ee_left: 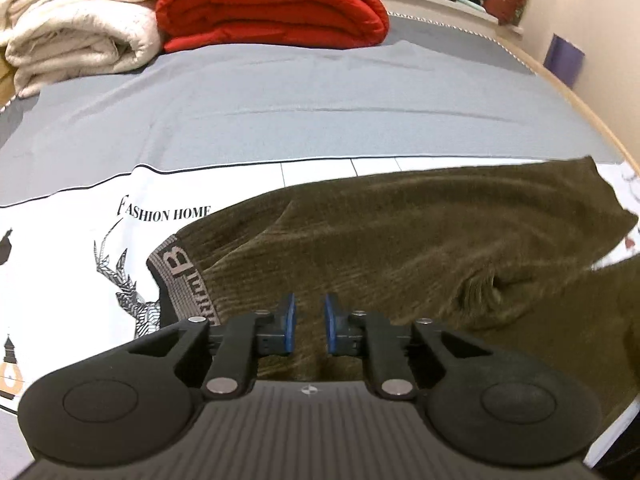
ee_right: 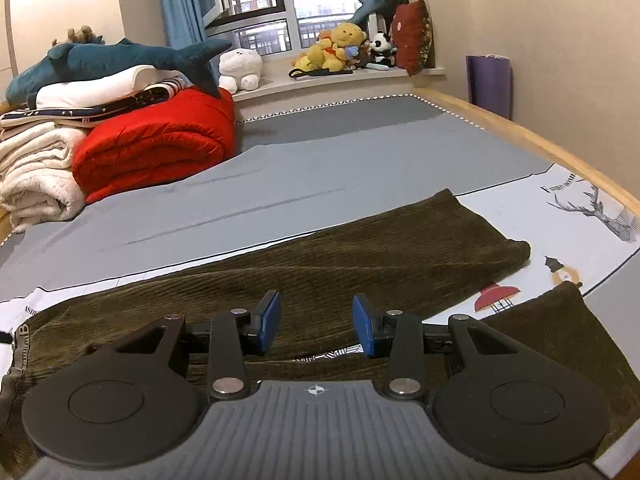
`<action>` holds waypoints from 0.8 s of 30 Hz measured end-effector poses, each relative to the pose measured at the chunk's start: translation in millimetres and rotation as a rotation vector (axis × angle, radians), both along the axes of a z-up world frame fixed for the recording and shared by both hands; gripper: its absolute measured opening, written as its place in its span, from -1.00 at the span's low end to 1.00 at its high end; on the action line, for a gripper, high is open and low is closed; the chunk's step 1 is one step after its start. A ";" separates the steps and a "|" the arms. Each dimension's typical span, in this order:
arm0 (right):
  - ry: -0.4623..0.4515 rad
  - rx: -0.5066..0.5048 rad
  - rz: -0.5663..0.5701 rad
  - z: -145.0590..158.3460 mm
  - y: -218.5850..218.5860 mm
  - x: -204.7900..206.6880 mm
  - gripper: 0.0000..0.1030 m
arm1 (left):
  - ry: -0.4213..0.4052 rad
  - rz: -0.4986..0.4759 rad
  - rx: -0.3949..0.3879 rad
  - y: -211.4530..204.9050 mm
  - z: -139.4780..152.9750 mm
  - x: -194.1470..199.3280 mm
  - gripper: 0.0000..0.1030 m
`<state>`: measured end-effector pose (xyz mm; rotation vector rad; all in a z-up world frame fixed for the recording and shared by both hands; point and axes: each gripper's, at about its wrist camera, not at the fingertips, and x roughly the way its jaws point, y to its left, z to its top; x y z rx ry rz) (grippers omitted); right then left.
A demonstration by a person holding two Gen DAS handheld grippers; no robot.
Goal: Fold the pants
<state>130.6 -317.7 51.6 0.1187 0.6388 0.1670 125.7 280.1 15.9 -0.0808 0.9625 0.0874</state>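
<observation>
Across the near end of the bed point(ee_right: 360, 148), on its printed white sheet point(ee_left: 72, 264), the pants point(ee_left: 400, 240) lie spread flat with the two legs splayed apart, so that a strip of sheet shows between them in the right wrist view. You hold the left gripper point(ee_left: 310, 328) low over the upper part, just beside the waistband point(ee_left: 180, 276); its blue pads point(ee_left: 289, 326) stand a narrow gap apart and no cloth sits between them. Your right gripper point(ee_right: 316, 326) hangs over the crotch where the legs divide, jaws about half open, empty too. Judged from this, you are lining up to bring one leg over the other. Fabric: dark olive, ribbed like corduroy, with a grey lettered waistband. It looks thick and limp. Folded bedding point(ee_right: 152, 144) sits well apart at the far end.
</observation>
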 end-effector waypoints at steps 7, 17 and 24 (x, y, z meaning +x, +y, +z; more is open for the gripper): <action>0.012 0.002 -0.006 -0.2 2.4 4.8 -0.20 | -0.033 0.081 -0.073 23.8 6.2 14.8 -0.71; -0.014 -0.005 0.038 3.2 19.0 4.9 -0.39 | -0.046 0.328 -0.140 94.5 -11.5 20.4 -0.71; 0.026 -0.015 0.111 -0.5 31.5 9.8 -0.38 | -0.058 0.263 -0.095 87.9 -28.1 44.4 -0.58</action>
